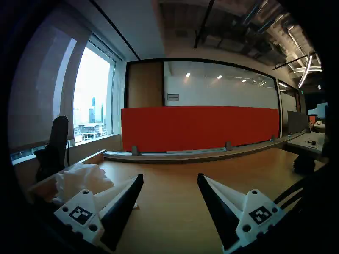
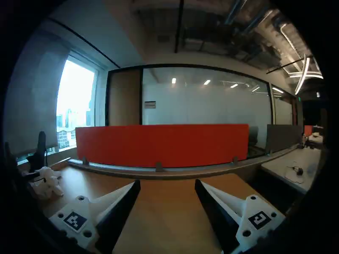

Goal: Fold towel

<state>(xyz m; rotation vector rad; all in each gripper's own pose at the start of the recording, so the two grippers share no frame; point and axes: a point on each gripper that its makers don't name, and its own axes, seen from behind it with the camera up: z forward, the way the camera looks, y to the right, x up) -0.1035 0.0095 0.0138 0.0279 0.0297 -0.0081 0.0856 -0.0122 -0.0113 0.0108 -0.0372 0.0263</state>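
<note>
Far left, a tall window (image 1: 91, 101) lets in daylight, with city towers outside. A black chair (image 1: 55, 146) stands below it at the end of the desk.

The towel (image 1: 82, 178), white and crumpled in a heap, lies at the desk's left end near that chair. In the left gripper view it sits just beyond the left finger, partly behind it. In the right gripper view it looks smaller and farther off to the left.

The desk (image 1: 169, 207) is pale wood, smooth and lit warmly. The left gripper (image 1: 169, 175) hangs low over it with its fingers wide apart and bare wood between them. The right gripper (image 2: 167, 182) stands the same way, spread wide over the wood. Each white finger carries a square black-and-white tag, a pattern rather than letters.

Along the back edge of the desk runs a red panel (image 1: 199, 127) held in small grey clips. Behind it is a glass wall (image 1: 220, 91) with a wooden door panel to its left. A small sign (image 1: 172, 97) on the glass is too small to read. Overhead, the ceiling is open, with pipes and strip lights.

On the right, a dark thing (image 1: 304, 164) sits at the desk's edge, too dim to tell what it is. Beyond it is a second desk (image 2: 296, 163), pale, with some small clutter on it.
</note>
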